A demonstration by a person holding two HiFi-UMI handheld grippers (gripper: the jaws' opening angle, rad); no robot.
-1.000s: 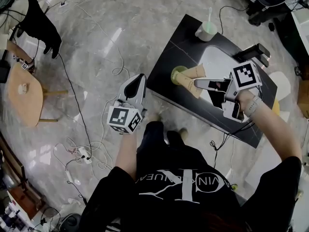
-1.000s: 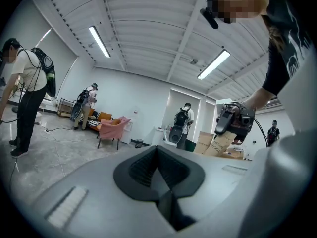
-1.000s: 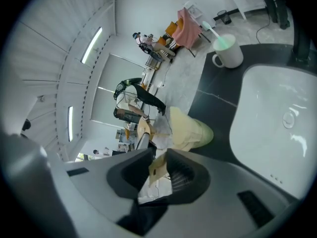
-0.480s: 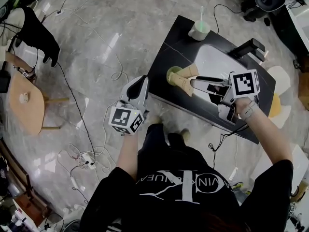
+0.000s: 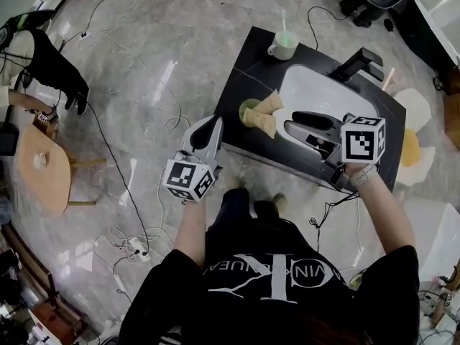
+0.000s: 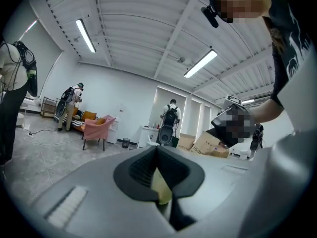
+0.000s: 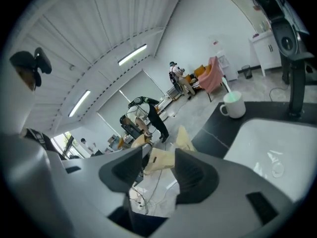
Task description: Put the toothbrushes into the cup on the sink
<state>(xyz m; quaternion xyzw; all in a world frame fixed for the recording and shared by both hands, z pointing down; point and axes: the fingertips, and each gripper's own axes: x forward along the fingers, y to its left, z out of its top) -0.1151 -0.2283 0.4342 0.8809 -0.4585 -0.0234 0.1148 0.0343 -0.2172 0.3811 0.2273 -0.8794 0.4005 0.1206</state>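
from here i see the cup (image 5: 282, 45) at the surface's (image 5: 259, 70) far left corner, a toothbrush (image 5: 283, 21) standing in it. the sink (image 5: 309, 92) lies right of it, the tap (image 5: 357, 65) behind the sink. two cones (image 5: 267, 113) lie at the sink's left, by the front edge.

My head camera looked steeply down past my torso (image 5: 273, 272) from well above. It took in the floor (image 5: 144, 70), the black tabletop (image 5: 244, 85) with its sink (image 5: 309, 92), and both tongs: the left tongs (image 5: 210, 123) at the picture's left, the right tongs (image 5: 293, 121) over the tabletop. The camera on the left tongs sat just behind the jaws and faced level across the room, at the ceiling (image 6: 148, 33) and far wall (image 6: 129, 108), away from the tabletop. The one on the right tongs, just as close to its jaws, faced across the tabletop. It shared the sink and the cup (image 5: 282, 45) with the head view; the left one shared only my torso.
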